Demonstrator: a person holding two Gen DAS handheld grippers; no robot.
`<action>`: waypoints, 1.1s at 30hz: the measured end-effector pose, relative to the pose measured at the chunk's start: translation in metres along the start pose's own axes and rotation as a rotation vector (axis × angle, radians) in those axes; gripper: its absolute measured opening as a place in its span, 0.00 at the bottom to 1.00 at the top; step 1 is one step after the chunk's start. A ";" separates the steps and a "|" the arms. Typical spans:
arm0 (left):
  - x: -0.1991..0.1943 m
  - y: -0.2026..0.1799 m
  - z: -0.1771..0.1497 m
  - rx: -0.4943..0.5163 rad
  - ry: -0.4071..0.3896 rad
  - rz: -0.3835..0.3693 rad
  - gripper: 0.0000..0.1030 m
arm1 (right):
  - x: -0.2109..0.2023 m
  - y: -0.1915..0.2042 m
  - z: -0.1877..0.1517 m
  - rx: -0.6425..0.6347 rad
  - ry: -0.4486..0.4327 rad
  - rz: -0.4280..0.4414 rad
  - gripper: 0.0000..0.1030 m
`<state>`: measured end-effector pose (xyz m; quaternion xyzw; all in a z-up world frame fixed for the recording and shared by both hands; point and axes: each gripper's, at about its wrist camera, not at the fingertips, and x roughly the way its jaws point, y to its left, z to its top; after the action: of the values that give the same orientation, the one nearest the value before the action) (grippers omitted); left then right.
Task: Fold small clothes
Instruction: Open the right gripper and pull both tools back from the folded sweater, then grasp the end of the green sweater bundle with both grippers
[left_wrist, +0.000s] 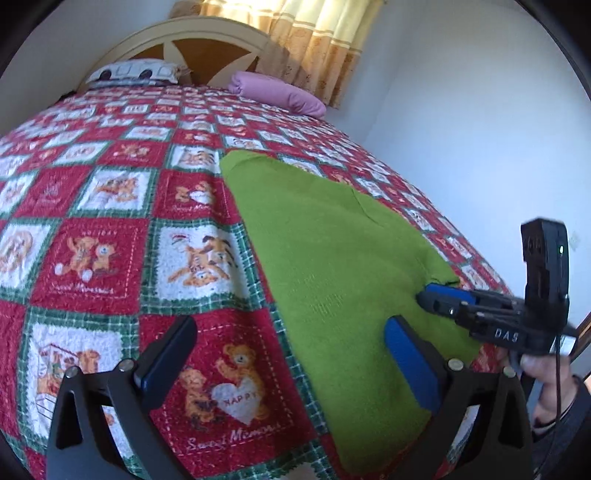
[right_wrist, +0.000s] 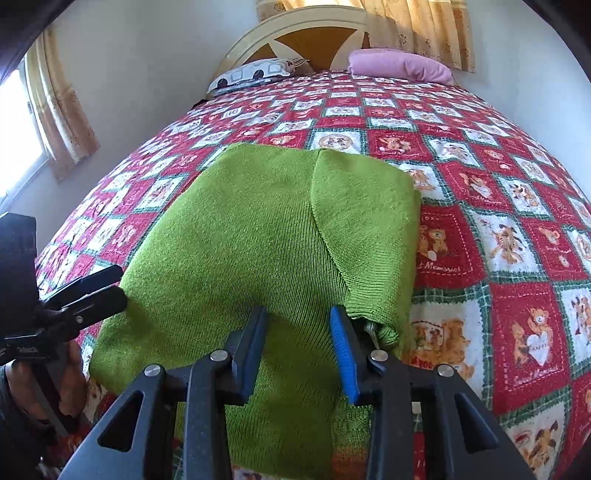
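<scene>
A green knit sweater (left_wrist: 325, 240) (right_wrist: 240, 229) lies flat on the bed, with one sleeve (right_wrist: 365, 221) folded in over its body. My left gripper (left_wrist: 291, 332) stands wide open at the sweater's near left edge, with one finger over the green knit and the other over the blanket. From the right wrist camera, the left gripper (right_wrist: 122, 283) shows at the sweater's left side. My right gripper (right_wrist: 297, 317) is open over the near hem, jaws a little apart, the fabric lying flat beneath them and unpinched. The left wrist camera catches the right gripper (left_wrist: 424, 294) at the sweater's right edge.
The bed carries a red, white and green teddy-bear blanket (left_wrist: 110, 184) (right_wrist: 498, 184). A pink pillow (left_wrist: 277, 92) (right_wrist: 399, 64) and a patterned pillow (left_wrist: 136, 72) (right_wrist: 255, 74) lie by the headboard (left_wrist: 207, 40). White walls flank the bed. A person's hand (left_wrist: 546, 384) (right_wrist: 70, 373) holds each gripper.
</scene>
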<state>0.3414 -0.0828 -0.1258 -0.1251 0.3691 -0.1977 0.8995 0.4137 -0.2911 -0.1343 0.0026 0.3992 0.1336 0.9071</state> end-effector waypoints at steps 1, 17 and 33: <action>0.001 -0.001 0.000 0.000 0.002 0.002 1.00 | -0.002 0.001 0.001 -0.008 -0.002 -0.001 0.35; 0.028 -0.014 0.004 0.042 0.108 0.023 1.00 | -0.036 -0.049 0.042 0.164 -0.156 0.157 0.53; 0.030 -0.019 0.003 0.071 0.102 0.048 1.00 | 0.046 -0.125 0.055 0.391 -0.025 0.202 0.57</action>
<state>0.3577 -0.1130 -0.1351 -0.0739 0.4103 -0.1950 0.8878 0.5134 -0.3950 -0.1439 0.2202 0.4039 0.1438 0.8762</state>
